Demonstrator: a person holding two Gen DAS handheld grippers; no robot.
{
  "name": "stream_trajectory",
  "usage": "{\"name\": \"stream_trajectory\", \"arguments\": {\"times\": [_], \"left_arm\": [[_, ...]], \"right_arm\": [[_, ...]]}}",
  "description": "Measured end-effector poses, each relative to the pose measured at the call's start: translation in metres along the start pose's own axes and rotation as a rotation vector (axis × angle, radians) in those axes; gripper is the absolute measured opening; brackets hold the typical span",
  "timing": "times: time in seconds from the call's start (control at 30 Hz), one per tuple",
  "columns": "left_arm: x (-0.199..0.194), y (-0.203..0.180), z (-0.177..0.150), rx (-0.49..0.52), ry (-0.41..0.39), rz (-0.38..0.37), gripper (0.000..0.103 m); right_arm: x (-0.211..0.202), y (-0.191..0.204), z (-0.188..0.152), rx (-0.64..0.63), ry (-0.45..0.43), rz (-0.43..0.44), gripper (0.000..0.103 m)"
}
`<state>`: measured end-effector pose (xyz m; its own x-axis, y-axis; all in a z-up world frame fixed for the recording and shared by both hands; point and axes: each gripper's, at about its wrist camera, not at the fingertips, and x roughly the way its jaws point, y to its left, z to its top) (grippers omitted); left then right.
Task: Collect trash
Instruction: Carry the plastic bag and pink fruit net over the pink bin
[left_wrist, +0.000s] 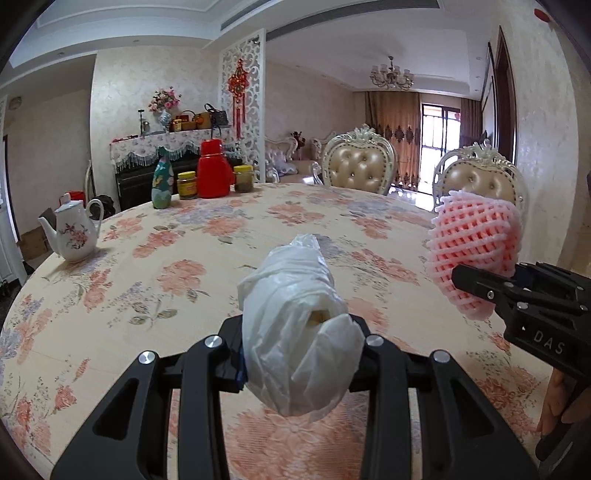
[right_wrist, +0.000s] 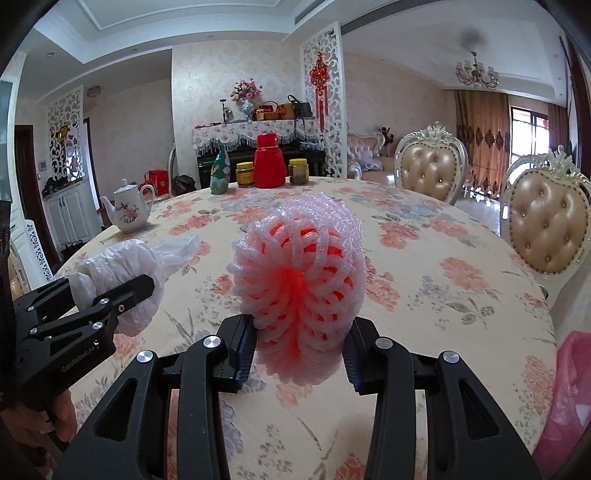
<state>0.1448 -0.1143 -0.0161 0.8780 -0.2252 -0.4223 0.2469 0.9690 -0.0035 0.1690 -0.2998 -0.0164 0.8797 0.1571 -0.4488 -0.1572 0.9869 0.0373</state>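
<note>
My left gripper (left_wrist: 301, 354) is shut on a crumpled white plastic bag (left_wrist: 295, 325) and holds it above the flowered tablecloth (left_wrist: 155, 280). My right gripper (right_wrist: 301, 354) is shut on a pink foam fruit net (right_wrist: 301, 273), also lifted off the table. The net and the right gripper show at the right of the left wrist view (left_wrist: 476, 254). The white bag and the left gripper show at the left of the right wrist view (right_wrist: 125, 273). The two grippers are side by side, apart.
A white teapot (left_wrist: 74, 232) stands at the table's left edge. A green bottle (left_wrist: 162, 182), two jars and a red thermos (left_wrist: 213, 170) stand at the far edge. Two padded chairs (left_wrist: 360, 162) stand behind the table. A pink plastic bag (right_wrist: 565, 398) hangs at the right edge.
</note>
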Motion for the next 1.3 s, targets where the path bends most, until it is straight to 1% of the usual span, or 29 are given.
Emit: {"name": "stream_trajectory", "arguments": {"times": [0.3,0.63,1.03,1.3], "left_arm": [[0.008,-0.023,-0.002,0.034,0.020,-0.032,0.035],[0.021,-0.053,-0.002,0.079,0.041,-0.072,0.035],[0.035,-0.109,-0.001,0.129,0.071,-0.172,0.035],[0.043,-0.157,-0.005,0.179,0.087,-0.246,0.035]], "right_arm": [[-0.008,-0.018,-0.014,0.003,0.013,-0.018,0.039],[-0.018,-0.050,-0.029,0.036,0.018,-0.050,0.039],[-0.041,-0.098,-0.043,0.102,-0.001,-0.109,0.039],[-0.064,-0.140,-0.059,0.157,-0.015,-0.179,0.039]]}}
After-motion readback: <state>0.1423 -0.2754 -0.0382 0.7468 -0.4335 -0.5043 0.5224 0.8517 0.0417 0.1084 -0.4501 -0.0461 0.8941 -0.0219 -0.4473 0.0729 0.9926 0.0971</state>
